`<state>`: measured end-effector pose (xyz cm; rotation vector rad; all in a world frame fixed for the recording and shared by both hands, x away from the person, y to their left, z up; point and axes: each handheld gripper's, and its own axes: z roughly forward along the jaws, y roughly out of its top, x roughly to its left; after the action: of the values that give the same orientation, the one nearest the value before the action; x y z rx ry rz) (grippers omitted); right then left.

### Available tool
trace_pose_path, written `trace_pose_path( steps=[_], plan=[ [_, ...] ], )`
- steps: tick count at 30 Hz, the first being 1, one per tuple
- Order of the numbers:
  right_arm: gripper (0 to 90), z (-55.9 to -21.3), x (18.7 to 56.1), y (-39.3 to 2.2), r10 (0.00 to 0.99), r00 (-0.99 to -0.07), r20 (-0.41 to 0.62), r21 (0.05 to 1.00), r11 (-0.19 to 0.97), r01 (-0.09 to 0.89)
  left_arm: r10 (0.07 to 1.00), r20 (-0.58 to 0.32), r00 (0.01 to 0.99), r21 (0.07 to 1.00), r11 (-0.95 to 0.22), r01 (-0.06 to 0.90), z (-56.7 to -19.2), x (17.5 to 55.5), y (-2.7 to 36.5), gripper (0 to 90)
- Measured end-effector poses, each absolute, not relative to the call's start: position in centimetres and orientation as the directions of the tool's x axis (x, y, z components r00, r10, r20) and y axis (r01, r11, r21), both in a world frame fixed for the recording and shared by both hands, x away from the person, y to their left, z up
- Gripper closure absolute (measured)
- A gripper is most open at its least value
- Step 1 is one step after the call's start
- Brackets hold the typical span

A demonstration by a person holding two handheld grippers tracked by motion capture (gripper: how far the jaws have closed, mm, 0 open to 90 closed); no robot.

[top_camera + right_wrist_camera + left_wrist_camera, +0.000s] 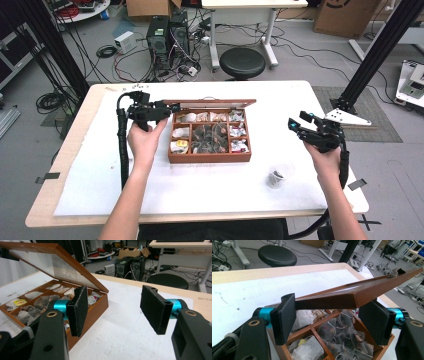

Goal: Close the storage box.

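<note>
Now lid (352, 296) raised, long edge running left-right between spread left claw (332, 320) jaws; right claw (117, 312) spread.

Light: bright, even, from overhead
Shadows: faint and soft on the white worktop (210, 185)
High view: slightly soft
Claw views: sharp, edges bowed

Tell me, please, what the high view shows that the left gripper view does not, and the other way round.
High view: the right gripper, open above the white mat, a small clear packet lying on that mat near it, and every compartment of the wooden tea box at once.
Left gripper view: a close look at the raised lid, its edge between the open jaws of the left gripper, and the pyramid tea bags beneath.
Both: the box with its lid up, the mat and the black stool.
</note>
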<state>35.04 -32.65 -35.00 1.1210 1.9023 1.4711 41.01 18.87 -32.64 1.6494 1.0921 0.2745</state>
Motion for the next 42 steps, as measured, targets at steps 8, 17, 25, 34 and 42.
trace_pose_path(
  steps=[8,17,25,34,42],
  plan=[
    [40.0,-35.0,35.0,-32.8,0.833,-0.543,0.105,0.948,0.082,0.309,0.768,-0.334,0.546,0.854,0.001,0.52,-33.0,40.4,18.7,30.4],
    [40.2,-34.9,35.0,-32.7,0.839,-0.536,0.097,0.949,0.085,0.304,0.759,-0.354,0.547,0.834,-0.008,0.551,-33.6,39.7,18.9,30.3],
    [40.2,-35.0,35.0,-32.7,0.841,-0.533,0.094,0.949,0.086,0.304,0.739,-0.392,0.548,0.824,0.016,0.567,-34.5,39.1,19.2,30.5],
    [40.2,-35.0,35.0,-32.6,0.846,-0.526,0.09,0.949,0.087,0.303,0.742,-0.379,0.552,0.829,0.008,0.559,-35.5,38.1,19.2,32.0],
    [40.2,-35.0,35.0,-32.6,0.847,-0.524,0.088,0.95,0.087,0.3,0.743,-0.349,0.571,0.852,-0.003,0.524,-36.6,37.2,19.2,32.2]
  ],
)
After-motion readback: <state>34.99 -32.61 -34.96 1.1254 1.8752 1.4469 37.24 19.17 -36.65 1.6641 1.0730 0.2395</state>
